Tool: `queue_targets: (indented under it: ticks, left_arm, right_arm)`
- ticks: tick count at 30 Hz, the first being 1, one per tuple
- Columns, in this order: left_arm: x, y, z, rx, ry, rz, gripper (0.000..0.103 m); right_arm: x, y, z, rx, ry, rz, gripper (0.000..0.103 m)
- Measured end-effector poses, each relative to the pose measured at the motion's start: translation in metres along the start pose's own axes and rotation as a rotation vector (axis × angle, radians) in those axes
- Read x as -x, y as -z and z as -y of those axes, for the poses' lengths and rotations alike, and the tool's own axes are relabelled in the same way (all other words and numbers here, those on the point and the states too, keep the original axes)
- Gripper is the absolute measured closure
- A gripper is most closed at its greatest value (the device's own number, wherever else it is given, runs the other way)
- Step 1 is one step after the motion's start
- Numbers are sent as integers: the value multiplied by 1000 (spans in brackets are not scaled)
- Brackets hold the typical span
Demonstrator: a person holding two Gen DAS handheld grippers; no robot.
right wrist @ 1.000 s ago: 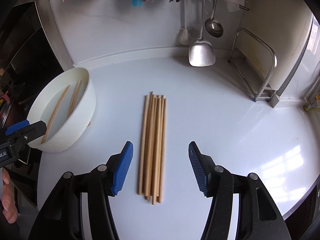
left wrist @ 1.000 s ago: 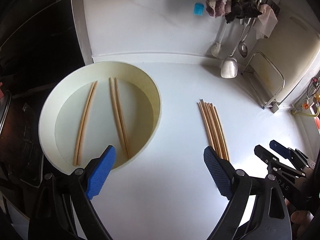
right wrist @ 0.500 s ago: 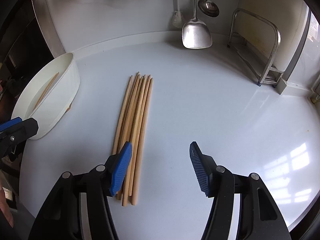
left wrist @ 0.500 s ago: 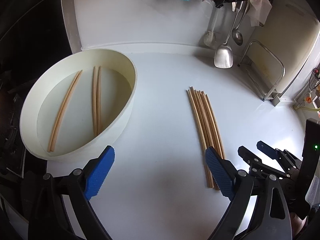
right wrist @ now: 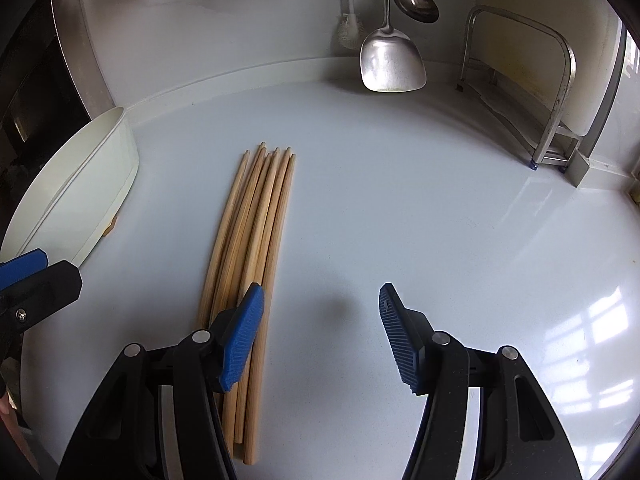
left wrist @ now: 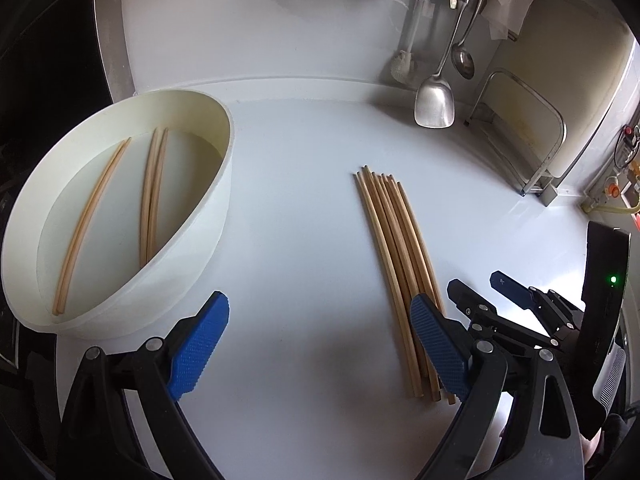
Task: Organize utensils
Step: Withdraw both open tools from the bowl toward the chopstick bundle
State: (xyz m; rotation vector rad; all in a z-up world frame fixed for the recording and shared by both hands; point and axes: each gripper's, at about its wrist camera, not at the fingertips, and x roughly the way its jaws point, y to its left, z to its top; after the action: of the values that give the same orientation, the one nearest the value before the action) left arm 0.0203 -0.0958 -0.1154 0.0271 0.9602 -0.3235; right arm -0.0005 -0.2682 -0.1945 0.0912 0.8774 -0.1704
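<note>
A bundle of several wooden chopsticks (left wrist: 396,248) lies on the white counter; it also shows in the right wrist view (right wrist: 256,224). A white round basin (left wrist: 216,200) at the left holds two pairs of chopsticks (left wrist: 154,192); its wall shows in the right wrist view (right wrist: 84,196). My left gripper (left wrist: 320,348) is open and empty, its right finger over the bundle's near end. My right gripper (right wrist: 320,336) is open and empty, its left finger (right wrist: 244,336) over the bundle's near part. The right gripper shows in the left wrist view (left wrist: 496,292).
A metal spatula (right wrist: 392,60), a ladle (right wrist: 416,0) and a brush (right wrist: 350,32) hang at the back wall. A metal rack (right wrist: 556,92) stands at the back right. A dark stove area (left wrist: 48,40) lies left of the basin.
Both grippers have pulled back and lowered toward the counter. The right gripper has shifted right, so the bundle now lies under its left finger. Both stay open.
</note>
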Motion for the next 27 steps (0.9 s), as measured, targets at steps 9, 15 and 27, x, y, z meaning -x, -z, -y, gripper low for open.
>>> queue_targets:
  ticks: [9, 15, 27]
  left_arm:
    - [-10, 2, -1, 7, 4, -14, 12]
    - [-13, 4, -1, 12, -1, -24, 12]
    - [-17, 5, 3, 33, -10, -33, 12]
  right_arm:
    - [-12, -1, -1, 12, 10, -11, 45]
    - [-14, 0, -5, 32, 16, -13, 46]
    - [-12, 2, -12, 132, 47, -6, 46]
